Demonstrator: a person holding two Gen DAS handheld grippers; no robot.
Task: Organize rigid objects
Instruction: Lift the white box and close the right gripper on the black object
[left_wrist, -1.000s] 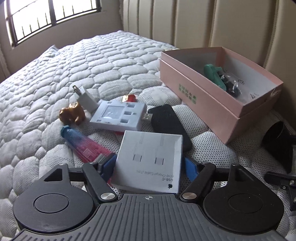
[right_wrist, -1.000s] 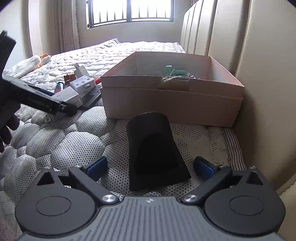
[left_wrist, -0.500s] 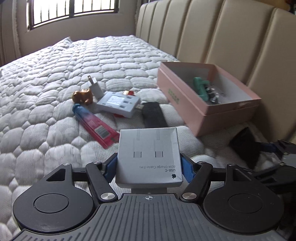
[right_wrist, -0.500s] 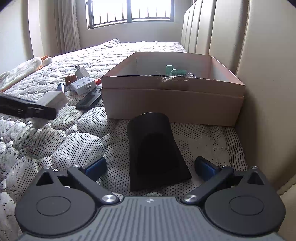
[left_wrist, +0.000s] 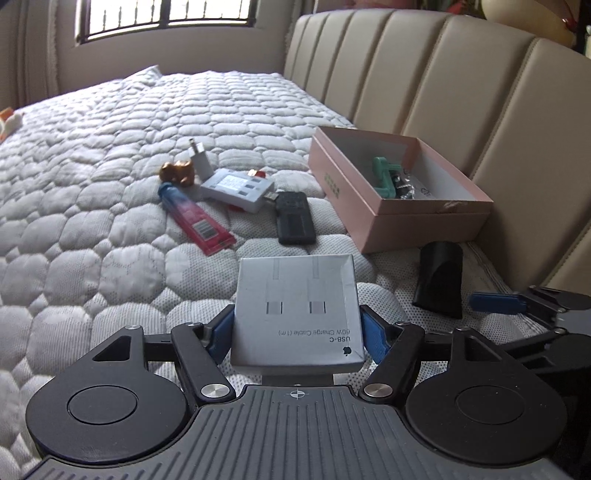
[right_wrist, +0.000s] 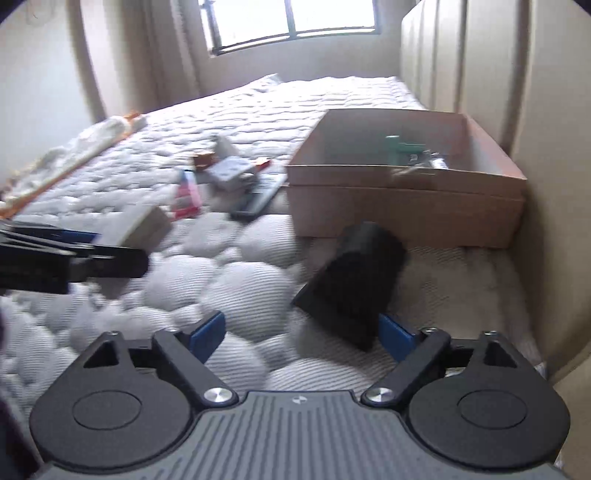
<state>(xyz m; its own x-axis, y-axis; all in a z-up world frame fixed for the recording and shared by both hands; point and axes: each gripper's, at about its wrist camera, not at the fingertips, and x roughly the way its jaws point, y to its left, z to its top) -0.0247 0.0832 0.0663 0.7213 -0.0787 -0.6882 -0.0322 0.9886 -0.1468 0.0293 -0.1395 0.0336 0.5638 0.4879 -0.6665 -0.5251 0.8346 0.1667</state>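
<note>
Sitting against the headboard (left_wrist: 461, 96) at two o'clock in the left view, the pink box (left_wrist: 369, 206) is lying open and holding a green tool (left_wrist: 384, 177) beside some dark small parts too small to tell. The left gripper (left_wrist: 297, 334) is clamping the white cable carton (left_wrist: 295, 314) between both blue fingers (left_wrist: 221, 338), lifted above the mattress (left_wrist: 92, 221). The right gripper (right_wrist: 301, 336) is hovering low with fingers spread wide, a black cone (right_wrist: 354, 284) lying between them at one o'clock, just before the box. Loose items, a red tube (left_wrist: 199, 221) and a black remote (left_wrist: 295, 221) among them, are lying at eleven o'clock.
</note>
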